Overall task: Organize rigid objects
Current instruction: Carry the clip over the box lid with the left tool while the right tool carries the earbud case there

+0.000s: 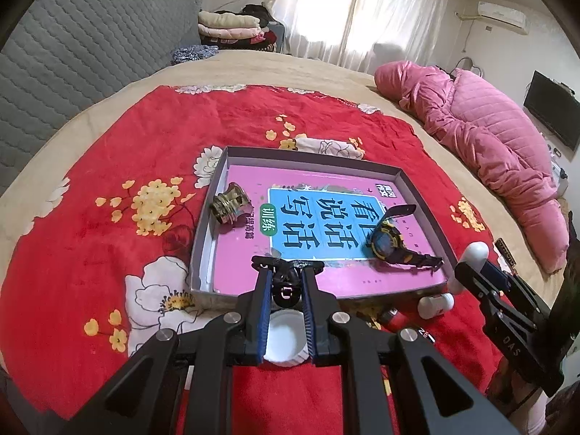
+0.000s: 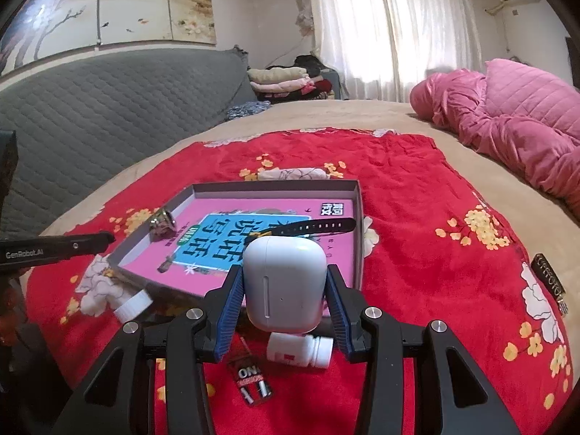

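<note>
We find the left gripper (image 1: pixel 286 275) closed narrowly on a small dark metal clip-like object (image 1: pixel 286 290), held above the near edge of the shallow cardboard tray (image 1: pixel 420 185); what the object is we cannot tell. Directly under this gripper a white cap (image 1: pixel 284 340) lies on the red floral blanket (image 1: pixel 108 253).

The right gripper (image 2: pixel 284 290) clamps a white earbud case (image 2: pixel 284 282) upright between its blue pads (image 2: pixel 232 308), at about half its spread, over the near right corner of the tray.

Inside the tray a pink and blue booklet (image 1: pixel 319 217) covers the floor. On it, a brass threaded fitting (image 1: pixel 232 204) sits at the far left, tipped against the wall, and a black and yellow wristwatch (image 1: pixel 389 241) lies at the right.

On the blanket near the tray we note a white pill bottle (image 2: pixel 299 351) on its side and, just left of it, a red pack of batteries (image 2: pixel 252 380). A dark comb-like item (image 2: pixel 551 277) lies well apart at the right. A pink quilt (image 2: pixel 514 123) lies heaped at the far right.
</note>
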Available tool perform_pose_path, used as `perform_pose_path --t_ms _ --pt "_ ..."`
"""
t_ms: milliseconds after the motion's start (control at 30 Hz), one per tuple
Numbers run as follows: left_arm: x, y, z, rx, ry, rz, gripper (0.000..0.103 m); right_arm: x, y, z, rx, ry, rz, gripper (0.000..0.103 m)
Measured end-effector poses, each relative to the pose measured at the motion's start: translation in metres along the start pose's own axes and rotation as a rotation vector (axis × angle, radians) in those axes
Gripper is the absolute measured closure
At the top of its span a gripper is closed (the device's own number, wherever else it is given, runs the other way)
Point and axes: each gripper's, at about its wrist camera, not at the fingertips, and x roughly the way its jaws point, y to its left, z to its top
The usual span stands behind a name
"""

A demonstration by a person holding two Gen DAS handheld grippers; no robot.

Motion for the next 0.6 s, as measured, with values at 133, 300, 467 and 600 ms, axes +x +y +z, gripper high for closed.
perform_pose_path --t_ms 133,300,467,600 --pt "0.009 0.000 0.003 0.000 0.014 0.005 0.087 0.010 -0.006 0.000 0.024 0.004 -0.012 0.057" --pt "0.018 0.002 0.006 -0.004 0.022 0.017 0.087 0.017 -0.009 0.002 0.034 -0.003 -0.014 0.057" --pt "0.028 0.003 0.010 -0.007 0.031 0.030 0.087 0.025 -0.009 0.003 0.031 -0.004 -0.010 0.057" --pt "0.036 0.000 0.010 0.002 0.043 0.037 0.087 0.033 -0.011 0.002 0.033 0.009 -0.004 0.057"
